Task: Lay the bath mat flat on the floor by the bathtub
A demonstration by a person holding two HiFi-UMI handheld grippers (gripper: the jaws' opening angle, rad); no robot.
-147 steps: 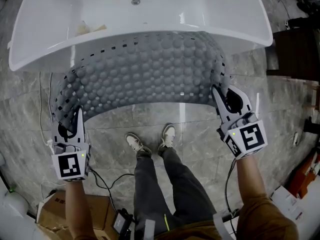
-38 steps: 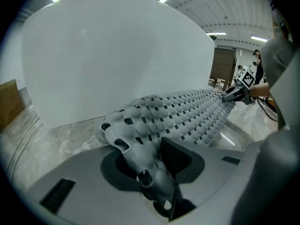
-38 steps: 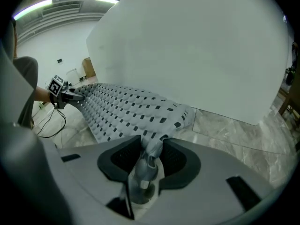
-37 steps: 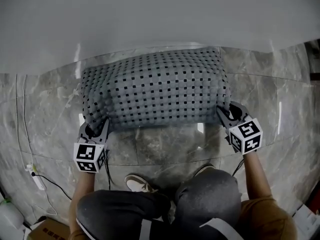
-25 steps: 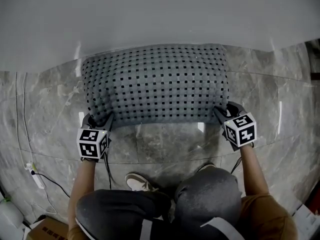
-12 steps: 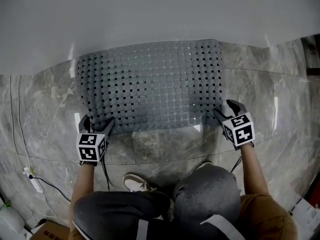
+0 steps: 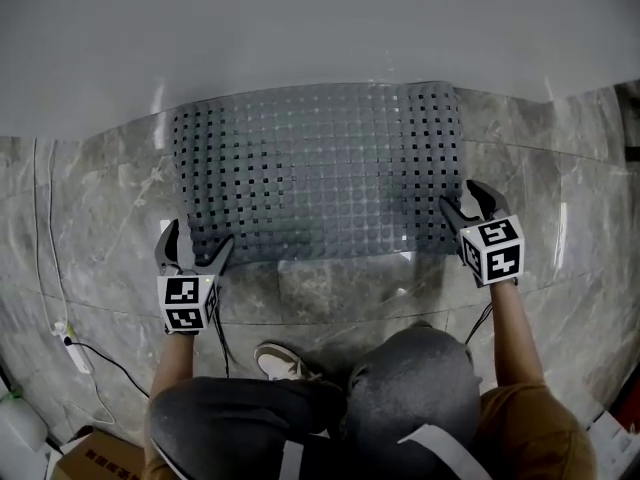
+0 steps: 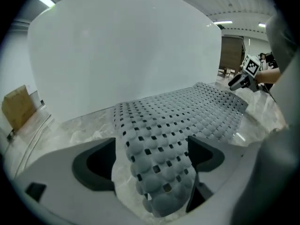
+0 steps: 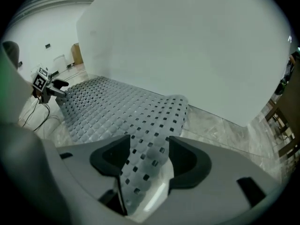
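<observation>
At the bottom of the head view the person is crouching over the marble floor (image 7: 90,218). Just above the knees the grey bath mat (image 7: 320,168) is lying spread out, its near edge running between the two tongs. Its far edge is sitting along the foot of the white bathtub (image 7: 300,38), which is filling the top of the frame. The laying is looking all but done: the mat is resting flat beside the tub, with only its two near corners curling up a little. What is remaining, by my judgement, is drawing the tongs clear so those corners settle. The left gripper (image 7: 195,246), at lower left, is standing wide apart, its jaws having just been opening; the mat's near left corner is lying loose between them. The right gripper (image 7: 465,200), at mid right, is released too, its jaws having just been opening to a narrower gap, and the near right corner is passing between them unpinched.
</observation>
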